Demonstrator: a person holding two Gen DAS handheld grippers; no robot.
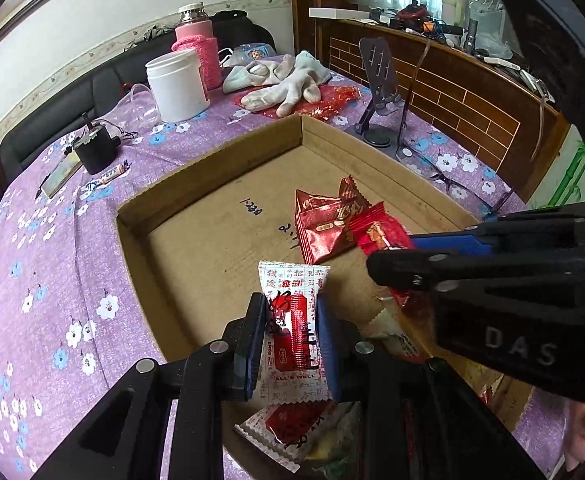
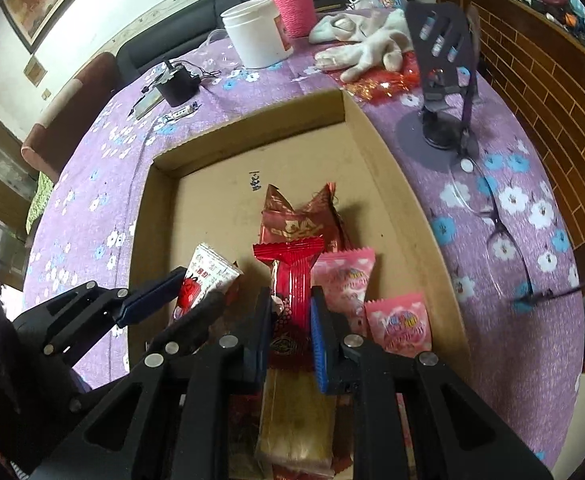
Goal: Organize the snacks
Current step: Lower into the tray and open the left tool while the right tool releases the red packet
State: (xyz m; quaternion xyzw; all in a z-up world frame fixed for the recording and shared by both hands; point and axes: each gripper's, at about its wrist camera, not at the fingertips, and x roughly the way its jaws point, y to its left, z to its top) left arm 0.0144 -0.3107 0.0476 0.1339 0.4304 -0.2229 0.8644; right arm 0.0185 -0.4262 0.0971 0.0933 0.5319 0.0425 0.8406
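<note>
A shallow cardboard tray (image 1: pixel 212 160) (image 2: pixel 372 136) lies on the purple flowered tablecloth. My left gripper (image 1: pixel 290 320) is shut on a white-and-red snack packet (image 1: pixel 294 320), held above the tray; it also shows in the right wrist view (image 2: pixel 206 280). My right gripper (image 2: pixel 290 320) is shut on a red snack packet (image 2: pixel 290 276) with a clear yellowish end, and it appears at the right in the left wrist view (image 1: pixel 388 252). A dark red foil packet (image 1: pixel 320 224) (image 2: pixel 296 220) lies in the tray. Two pink packets (image 2: pixel 344 280) (image 2: pixel 400 320) lie at the tray's right side.
On the cloth behind the tray stand a white jar (image 1: pixel 176 84), a pink-sleeved flask (image 1: pixel 196 44), white gloves (image 1: pixel 288 80) and a phone stand (image 1: pixel 380 92). Eyeglasses (image 2: pixel 492 220) lie right of the tray. A small black box (image 1: pixel 94 152) sits at the left.
</note>
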